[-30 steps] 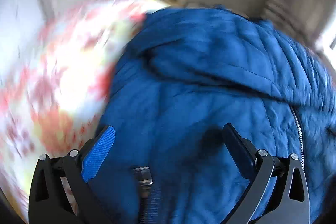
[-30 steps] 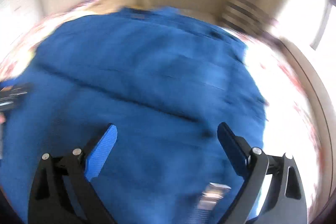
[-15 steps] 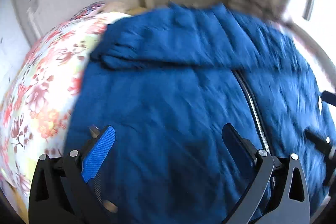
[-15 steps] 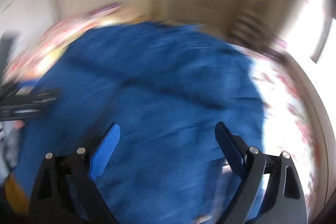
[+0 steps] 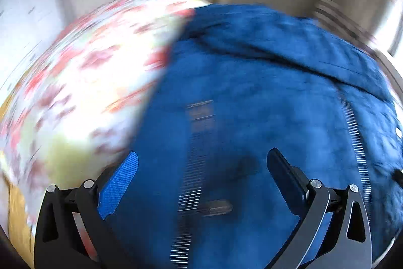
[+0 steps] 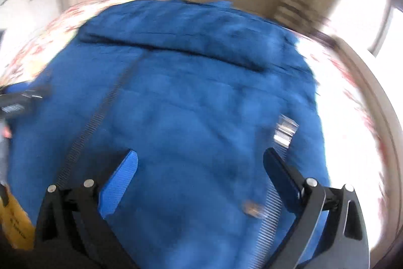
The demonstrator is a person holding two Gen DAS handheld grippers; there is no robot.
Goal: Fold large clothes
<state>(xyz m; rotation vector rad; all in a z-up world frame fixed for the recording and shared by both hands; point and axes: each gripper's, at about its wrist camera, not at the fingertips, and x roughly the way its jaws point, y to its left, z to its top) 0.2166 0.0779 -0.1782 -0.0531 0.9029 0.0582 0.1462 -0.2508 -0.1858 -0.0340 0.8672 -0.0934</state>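
blue jacket spread on floral bedspread; left gripper wide open, empty; right gripper opening, nothing gripped

text: none readable | yellow item: dark print, blurred

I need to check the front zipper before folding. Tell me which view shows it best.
Right wrist view: the front zipper runs in a long line down the blue jacket, from under the collar fold toward the bottom edge. Left wrist view shows it only at the right edge, streaked by blur.
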